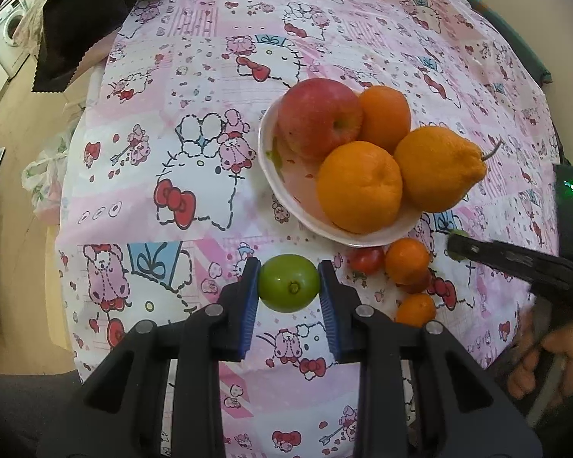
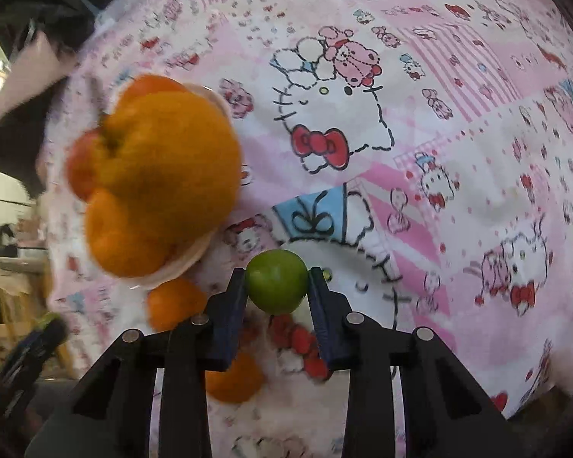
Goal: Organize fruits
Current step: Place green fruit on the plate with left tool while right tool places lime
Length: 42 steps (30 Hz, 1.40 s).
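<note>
The left gripper [image 1: 288, 284] clamps a green fruit [image 1: 288, 283] above the patterned tablecloth [image 1: 195, 87], the right gripper [image 2: 277, 281] pinches a second green fruit [image 2: 277, 281], and beyond them a white bowl [image 1: 309, 217] holds an apple [image 1: 319, 118] and oranges [image 1: 359, 187].

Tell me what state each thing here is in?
Left gripper: shut on a green fruit.
Right gripper: shut on another green fruit.
White bowl: heaped with an apple and oranges.
Small fruits: loose on the tablecloth.
</note>
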Motion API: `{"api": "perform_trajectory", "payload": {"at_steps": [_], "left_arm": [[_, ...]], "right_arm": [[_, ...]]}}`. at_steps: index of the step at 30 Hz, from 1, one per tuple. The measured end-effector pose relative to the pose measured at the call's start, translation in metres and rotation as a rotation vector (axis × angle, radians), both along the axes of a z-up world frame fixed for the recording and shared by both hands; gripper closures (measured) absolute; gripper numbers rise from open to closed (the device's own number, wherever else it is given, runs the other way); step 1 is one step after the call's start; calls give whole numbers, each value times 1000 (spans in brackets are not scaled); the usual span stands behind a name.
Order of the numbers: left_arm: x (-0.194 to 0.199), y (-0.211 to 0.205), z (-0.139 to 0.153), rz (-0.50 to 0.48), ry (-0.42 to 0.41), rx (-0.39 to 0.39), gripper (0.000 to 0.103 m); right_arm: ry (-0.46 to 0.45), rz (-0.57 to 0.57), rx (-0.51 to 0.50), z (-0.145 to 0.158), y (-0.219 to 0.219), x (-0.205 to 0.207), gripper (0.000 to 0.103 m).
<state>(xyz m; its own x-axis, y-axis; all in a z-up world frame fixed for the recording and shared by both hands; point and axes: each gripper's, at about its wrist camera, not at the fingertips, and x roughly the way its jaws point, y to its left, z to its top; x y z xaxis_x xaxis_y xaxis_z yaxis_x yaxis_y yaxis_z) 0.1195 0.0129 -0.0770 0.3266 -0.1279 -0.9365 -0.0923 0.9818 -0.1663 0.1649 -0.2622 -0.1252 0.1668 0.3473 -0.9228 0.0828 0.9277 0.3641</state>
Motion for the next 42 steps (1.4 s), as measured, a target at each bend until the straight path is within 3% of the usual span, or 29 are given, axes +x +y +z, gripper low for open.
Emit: {"api": "perform_trajectory", "payload": {"at_steps": [4, 6, 9, 14, 19, 27, 32, 42], "left_arm": [[1, 4, 0, 15, -3, -8, 77], [2, 8, 0, 29, -3, -52, 77], [2, 11, 4, 42, -16, -77, 77], [10, 14, 8, 53, -38, -67, 77], [28, 9, 11, 22, -69, 1, 77], [76, 8, -26, 39, -15, -125, 77], [92, 5, -42, 54, -9, -113, 76], [95, 18, -57, 115, 22, -192, 71]], "right_arm": [[-64, 18, 118, 31, -4, -14, 69], [-114, 42, 206, 48, 0, -20, 69], [-173, 68, 239, 64, 10, -22, 69], [-204, 91, 240, 72, 26, -17, 69], [-215, 93, 259, 76, 28, -14, 69], [-211, 101, 259, 74, 33, -10, 69], [-200, 89, 256, 71, 30, -8, 69], [-186, 76, 266, 67, 29, -5, 69]]}}
